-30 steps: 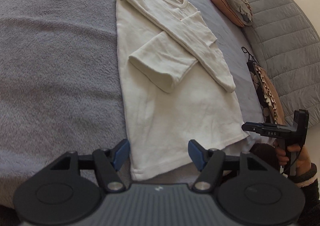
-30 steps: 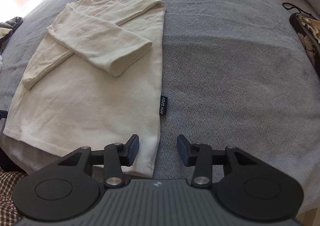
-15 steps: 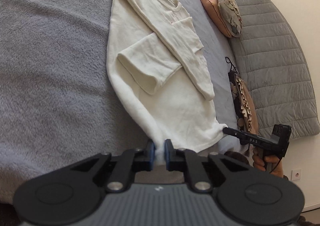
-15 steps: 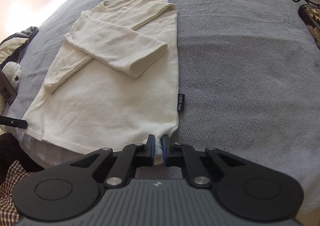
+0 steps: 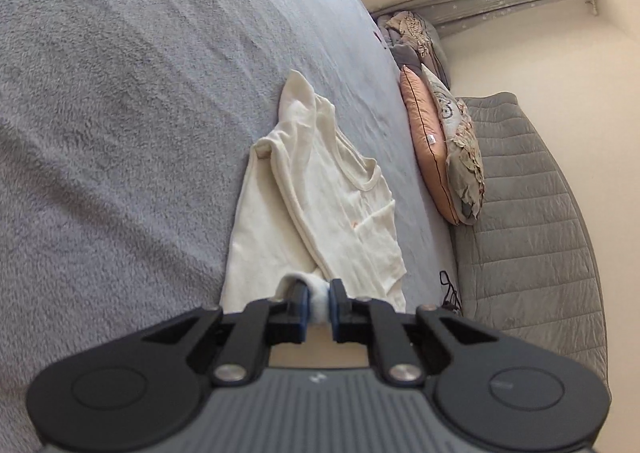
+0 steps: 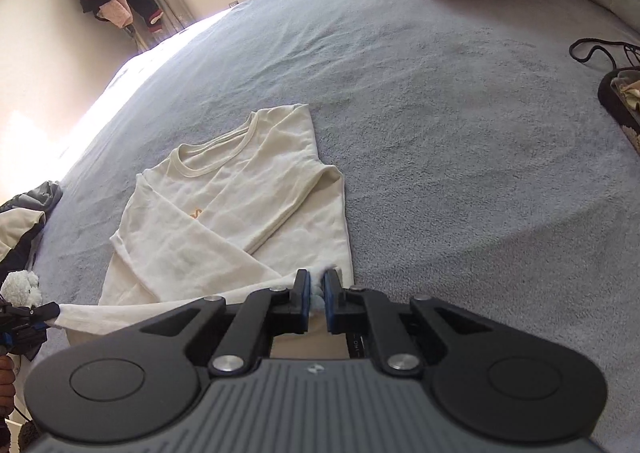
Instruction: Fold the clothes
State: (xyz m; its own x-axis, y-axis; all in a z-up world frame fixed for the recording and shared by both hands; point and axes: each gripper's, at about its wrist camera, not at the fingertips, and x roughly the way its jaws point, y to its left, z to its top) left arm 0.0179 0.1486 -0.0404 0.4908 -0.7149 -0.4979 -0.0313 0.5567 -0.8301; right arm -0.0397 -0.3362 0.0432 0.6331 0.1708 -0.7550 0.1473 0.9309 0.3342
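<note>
- The left gripper (image 5: pixel 318 303), black with blue pads, is clamped on a bunch of the hem of a cream long-sleeved knit shirt (image 5: pixel 320 209); white cloth fills the narrow gap between its two pads
- The right gripper (image 6: pixel 316 293), the same black and blue build, is likewise pinched tight on the hem at the opposite bottom corner of the shirt (image 6: pixel 224 213), with a tuft of cloth showing between its pads
- In the right wrist view the left gripper (image 6: pixel 38 315) appears at the far left edge, and the hem runs taut as a raised band from it across to the right gripper
- The rest of the shirt lies ahead of both tools on a grey fleecy bed cover (image 6: pixel 460 133), neckline at the far end, both sleeves folded across the chest and crossing each other
- A small orange mark (image 6: pixel 196 213) shows on the chest near the crossed sleeves
- Beyond the shirt and to the right of the left gripper, a peach pillow (image 5: pixel 424 141) and a patterned grey pillow (image 5: pixel 464 157) stand against a grey quilted headboard (image 5: pixel 528 221)
- To the far left of the right gripper, a small white plush toy (image 6: pixel 20 287) sits by a heap of dark and pale clothes (image 6: pixel 24 221) at the bed's edge
- Off to its right, a dark bag with a black cord (image 6: pixel 620 93) rests on the cover
</note>
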